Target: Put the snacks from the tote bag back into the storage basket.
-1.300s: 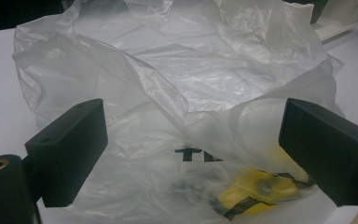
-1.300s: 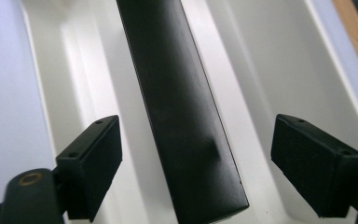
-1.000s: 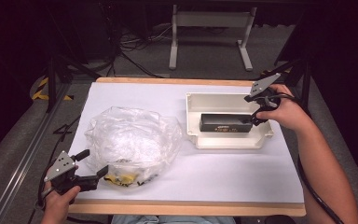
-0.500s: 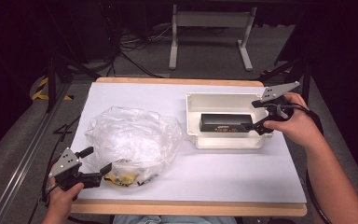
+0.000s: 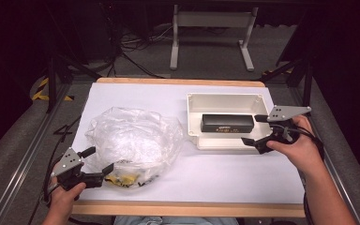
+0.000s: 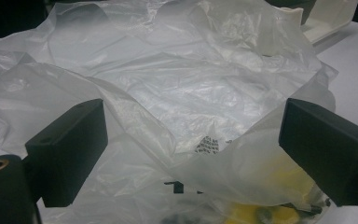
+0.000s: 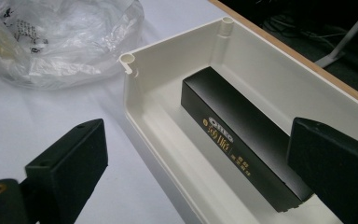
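the black box [image 5: 227, 123] lies flat in the cream plastic tray [image 5: 194, 101] at the right of the white table [image 5: 225, 176], its long side along the tray's length, gold lettering on top. it looks like a stiff cardboard carton, probably light, with smooth faces that could slip; i'd take it across its narrow width near the middle, where the flat sides give the pads something square to press on, and the tray walls leave little room at the ends.

the right gripper [image 5: 255, 130] sits at the tray's right end, its jaws spread wide and just been opening, nothing between them; in the right gripper view one jaw hangs outside the tray's near wall, the other over the box's end, and i can't tell whether it touches it.

across the table a crumpled clear plastic bag [image 5: 131, 140] rests well apart from the tray, soft and floppy, with something yellow inside. the left gripper [image 5: 97, 161] is at the bag's near edge, jaws apart, film bulging between them but not pinched.
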A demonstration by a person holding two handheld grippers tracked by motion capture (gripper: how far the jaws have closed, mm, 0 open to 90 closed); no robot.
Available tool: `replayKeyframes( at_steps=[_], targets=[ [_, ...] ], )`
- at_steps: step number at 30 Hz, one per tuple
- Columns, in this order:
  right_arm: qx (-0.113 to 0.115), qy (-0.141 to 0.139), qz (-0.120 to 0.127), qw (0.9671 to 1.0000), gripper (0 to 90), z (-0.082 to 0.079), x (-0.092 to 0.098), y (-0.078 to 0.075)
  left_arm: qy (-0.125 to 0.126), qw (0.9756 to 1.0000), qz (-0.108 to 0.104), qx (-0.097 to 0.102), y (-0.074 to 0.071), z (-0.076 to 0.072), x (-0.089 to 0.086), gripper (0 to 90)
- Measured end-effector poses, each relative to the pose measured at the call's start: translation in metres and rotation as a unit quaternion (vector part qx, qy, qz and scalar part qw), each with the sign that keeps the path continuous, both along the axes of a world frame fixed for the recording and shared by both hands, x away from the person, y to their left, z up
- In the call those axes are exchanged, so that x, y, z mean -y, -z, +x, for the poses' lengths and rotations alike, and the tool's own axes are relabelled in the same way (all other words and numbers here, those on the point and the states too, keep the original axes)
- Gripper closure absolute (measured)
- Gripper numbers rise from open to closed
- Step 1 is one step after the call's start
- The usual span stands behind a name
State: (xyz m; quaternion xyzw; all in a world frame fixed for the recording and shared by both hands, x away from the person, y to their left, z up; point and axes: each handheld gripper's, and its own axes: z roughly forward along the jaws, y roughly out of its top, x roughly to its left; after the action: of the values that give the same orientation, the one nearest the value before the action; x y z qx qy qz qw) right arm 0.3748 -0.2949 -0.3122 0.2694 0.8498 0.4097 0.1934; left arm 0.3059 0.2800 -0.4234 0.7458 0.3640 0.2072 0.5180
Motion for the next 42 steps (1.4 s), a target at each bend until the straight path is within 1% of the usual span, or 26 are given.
replayKeyframes(
  at_steps=[1,2,3,4,9,11,12,17,20,22,23,27,29,32,34,36,39,42],
  targets=[
    [0.01,0.0,0.0,1.0,6.0,-0.004,0.0,0.003,0.0,1.0,0.001,0.0,0.0,0.0,0.0,8.8],
    [0.014,-0.003,0.003,0.9999,6.0,-0.006,-0.001,0.005,0.001,1.0,0.002,0.0,0.0,0.0,0.0,8.8],
    [0.012,-0.004,0.008,0.9999,6.1,-0.008,-0.001,0.008,0.001,1.0,0.002,0.0,0.0,0.0,0.0,8.8],
    [0.012,-0.004,0.008,0.9999,6.1,-0.008,-0.001,0.008,0.001,1.0,0.002,0.0,0.0,0.0,0.0,8.9],
    [0.012,0.001,0.027,0.9996,6.0,-0.018,-0.003,0.025,0.0,1.0,0.003,0.001,0.0,0.0,0.0,8.8],
    [0.008,0.002,0.023,0.9997,6.0,-0.021,-0.004,0.032,0.0,1.0,0.002,-0.001,0.0,0.0,0.0,8.8],
    [0.008,0.003,0.024,0.9997,6.0,-0.022,-0.004,0.035,0.0,1.0,0.003,-0.002,0.001,0.001,0.001,8.8],
    [0.006,0.011,0.035,0.9993,5.5,-0.026,-0.003,0.054,0.001,1.0,0.004,-0.002,0.001,0.0,0.001,8.9],
    [0.007,0.015,0.048,0.9987,5.5,-0.029,-0.004,0.066,0.001,1.0,0.004,-0.002,0.001,0.0,0.001,8.8],
    [0.008,0.015,0.051,0.9986,5.5,-0.029,-0.004,0.068,0.002,1.0,0.005,-0.002,0.001,0.0,0.002,8.9],
    [0.009,0.017,0.06,0.998,5.5,-0.03,-0.004,0.074,0.002,1.0,0.005,-0.002,0.001,0.0,0.002,8.8],
    [0.021,0.026,0.084,0.9959,5.5,-0.031,-0.003,0.089,0.005,1.0,0.006,-0.002,0.001,0.001,0.002,8.8],
    [0.017,0.029,0.086,0.9957,5.5,-0.03,-0.004,0.096,0.007,1.0,0.006,-0.002,0.001,0.001,0.002,8.8],
    [0.013,0.035,0.095,0.9948,5.3,-0.029,-0.004,0.107,0.01,0.9999,0.006,-0.003,0.002,0.001,0.002,8.8],
    [0.013,0.038,0.091,0.995,5.3,-0.028,-0.004,0.114,0.011,0.9999,0.005,-0.003,0.002,0.001,0.002,8.8],
    [0.011,0.046,0.097,0.9942,5.3,-0.026,-0.002,0.12,0.013,0.9999,0.006,-0.003,0.002,0.001,0.002,8.8],
    [0.017,0.058,0.093,0.9938,4.7,-0.023,0.003,0.125,0.017,0.9998,0.005,-0.003,0.002,0.001,0.002,8.9],
    [0.019,0.063,0.089,0.9939,3.2,-0.022,0.007,0.13,0.019,0.9998,0.002,-0.003,0.002,0.002,0.002,8.9]
  ],
)
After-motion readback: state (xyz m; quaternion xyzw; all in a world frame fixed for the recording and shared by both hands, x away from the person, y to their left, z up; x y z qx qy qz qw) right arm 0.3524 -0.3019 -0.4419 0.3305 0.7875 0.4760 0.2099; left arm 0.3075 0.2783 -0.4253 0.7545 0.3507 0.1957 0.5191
